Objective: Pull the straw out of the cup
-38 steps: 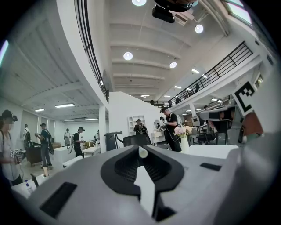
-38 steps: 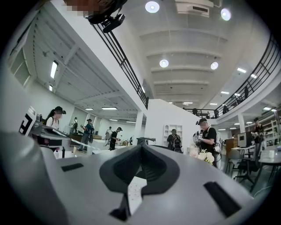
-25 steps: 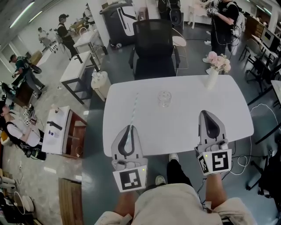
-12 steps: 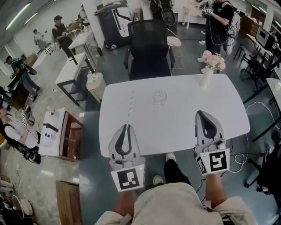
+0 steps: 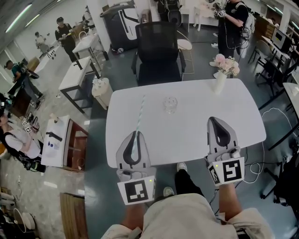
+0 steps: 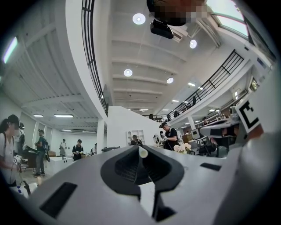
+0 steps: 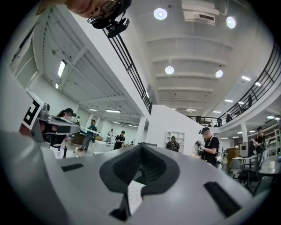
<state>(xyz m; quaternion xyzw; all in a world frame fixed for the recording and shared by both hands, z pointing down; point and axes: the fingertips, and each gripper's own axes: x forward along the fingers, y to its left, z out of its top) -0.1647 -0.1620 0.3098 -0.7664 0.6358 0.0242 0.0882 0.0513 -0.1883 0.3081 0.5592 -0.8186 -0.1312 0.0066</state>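
Mostly open, the white surface (image 5: 196,135) gives room all round, with a black chair (image 5: 158,46) at its far edge and a vase of flowers (image 5: 219,80) at the far right corner. Near the left of the near edge, the left tool (image 5: 136,133) is pinched narrow on the striped straw (image 5: 139,114), which points away toward the far side, left of the glass cup (image 5: 170,104) and not touching it. The right tool (image 5: 216,119), over the near right, has its jaws together on nothing.

Bright, even light from round ceiling lamps (image 7: 160,13). Shadows soft, bench (image 5: 187,126) slightly glary. Both gripper views show heavy fisheye warp and black corners; foreground possibly soft.
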